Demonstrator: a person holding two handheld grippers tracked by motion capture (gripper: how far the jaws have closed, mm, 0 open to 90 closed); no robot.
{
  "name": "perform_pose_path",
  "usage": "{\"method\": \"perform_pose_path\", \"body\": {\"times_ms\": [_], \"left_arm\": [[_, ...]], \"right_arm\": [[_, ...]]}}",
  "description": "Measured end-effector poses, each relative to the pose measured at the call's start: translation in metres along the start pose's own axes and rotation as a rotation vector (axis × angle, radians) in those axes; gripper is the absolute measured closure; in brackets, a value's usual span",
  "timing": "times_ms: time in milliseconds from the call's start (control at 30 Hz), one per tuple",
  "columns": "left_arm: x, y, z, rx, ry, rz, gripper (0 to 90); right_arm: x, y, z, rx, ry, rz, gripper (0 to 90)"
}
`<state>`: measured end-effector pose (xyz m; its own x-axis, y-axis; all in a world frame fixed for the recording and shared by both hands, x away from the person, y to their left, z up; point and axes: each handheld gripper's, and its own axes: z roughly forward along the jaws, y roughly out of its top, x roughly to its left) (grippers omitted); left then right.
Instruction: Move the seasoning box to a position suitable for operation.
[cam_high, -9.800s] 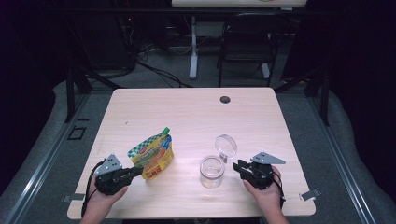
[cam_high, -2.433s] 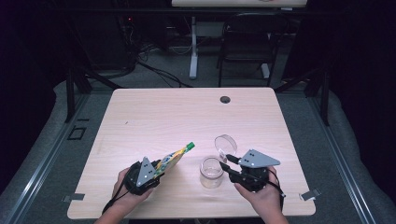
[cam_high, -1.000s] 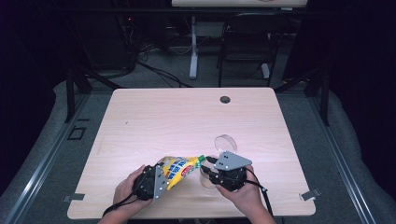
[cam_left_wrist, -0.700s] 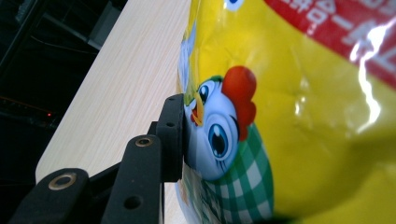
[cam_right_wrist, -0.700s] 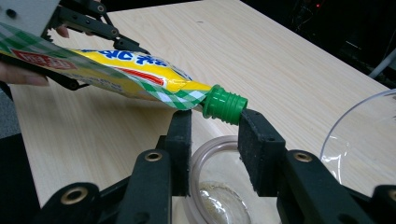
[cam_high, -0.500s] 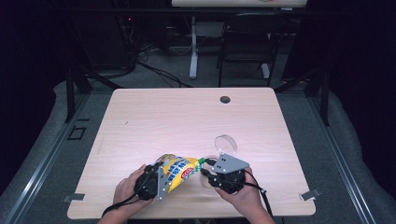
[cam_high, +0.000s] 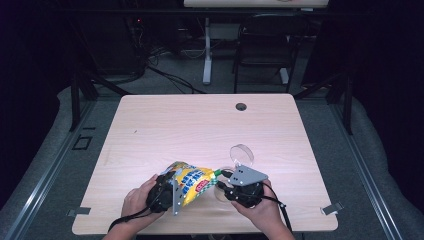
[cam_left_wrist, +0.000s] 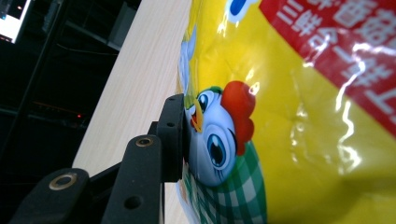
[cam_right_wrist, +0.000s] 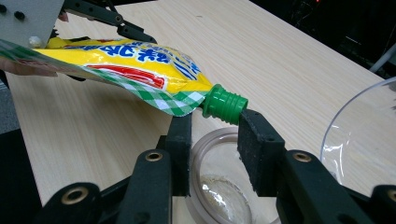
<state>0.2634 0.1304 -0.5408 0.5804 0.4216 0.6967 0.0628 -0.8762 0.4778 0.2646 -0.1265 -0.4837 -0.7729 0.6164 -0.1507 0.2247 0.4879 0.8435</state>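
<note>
Since ten seconds ago, you have brought both hands together near the 6 o'clock edge of the counter (cam_high: 165, 125), and the yellow pouch (cam_high: 192, 181) that lay at your left is now lifted and tipped on its side between them. Your left gripper (cam_high: 167, 192) has its jaws clenched on the bottom of the pouch, one black jaw pressing the printed cartoon chicken (cam_left_wrist: 219, 140). The pouch's green screw cap (cam_right_wrist: 225, 104) points toward 3 o'clock and sits between the jaws of your right gripper (cam_right_wrist: 212, 140); the jaws stand at either side of the cap, the right one touching it, but you cannot tell whether they are fully clamping it. Directly under the cap stands an open clear jar (cam_right_wrist: 219, 196). Its clear round lid (cam_high: 242, 155) rests just beyond, at 12 o'clock from your right gripper. A small dark grommet hole (cam_high: 241, 106) sits near the far edge of the counter.
</note>
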Motion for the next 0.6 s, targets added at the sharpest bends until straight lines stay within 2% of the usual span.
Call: {"method": "perform_pose_path", "body": {"times_ms": [233, 600], "left_arm": [[0.0013, 0.0031, -0.0005, 0.018, 0.024, 0.055, 63.9], [0.0005, 0.0086, 0.002, 0.015, 0.046, 0.095, 64.0]], "right_arm": [[-0.0005, -0.0021, -0.0003, 0.012, -0.005, 0.001, 65.5], [-0.0028, -0.0064, -0.003, 0.022, -0.009, 0.011, 65.1]]}}
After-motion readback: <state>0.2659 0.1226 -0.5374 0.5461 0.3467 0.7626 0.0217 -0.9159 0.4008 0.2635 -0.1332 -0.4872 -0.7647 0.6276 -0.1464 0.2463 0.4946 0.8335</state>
